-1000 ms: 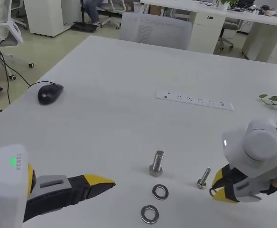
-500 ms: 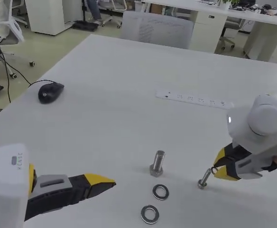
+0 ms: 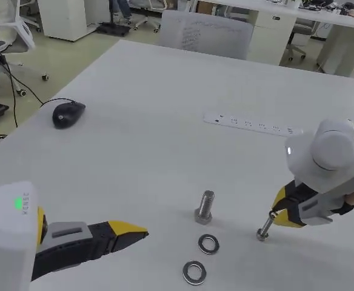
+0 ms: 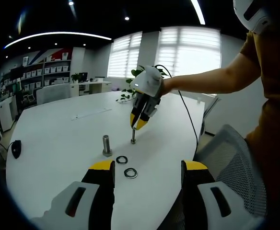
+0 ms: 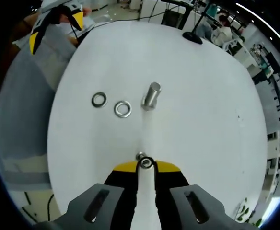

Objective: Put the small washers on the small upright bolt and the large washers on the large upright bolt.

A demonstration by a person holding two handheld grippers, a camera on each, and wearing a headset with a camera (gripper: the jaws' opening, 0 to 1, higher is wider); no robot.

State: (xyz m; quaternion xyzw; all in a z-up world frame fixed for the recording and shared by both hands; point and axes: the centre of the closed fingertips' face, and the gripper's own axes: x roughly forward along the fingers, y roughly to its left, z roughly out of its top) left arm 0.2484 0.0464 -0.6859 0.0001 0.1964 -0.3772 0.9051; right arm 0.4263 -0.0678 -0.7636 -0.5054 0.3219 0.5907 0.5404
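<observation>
Altogether, two upright bolts [image 3: 205, 207] and two loose washers [image 3: 208, 244].

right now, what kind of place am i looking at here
Probably an open-plan office: a large white table carries a power strip and a computer mouse, with a mesh office chair and more desks behind it.

On your table [image 3: 153, 151] the big bolt [image 3: 205, 207] stands left of the small bolt [image 3: 265, 228], two washers [image 3: 201, 245] before it, a power strip [image 3: 256, 126] behind.
</observation>
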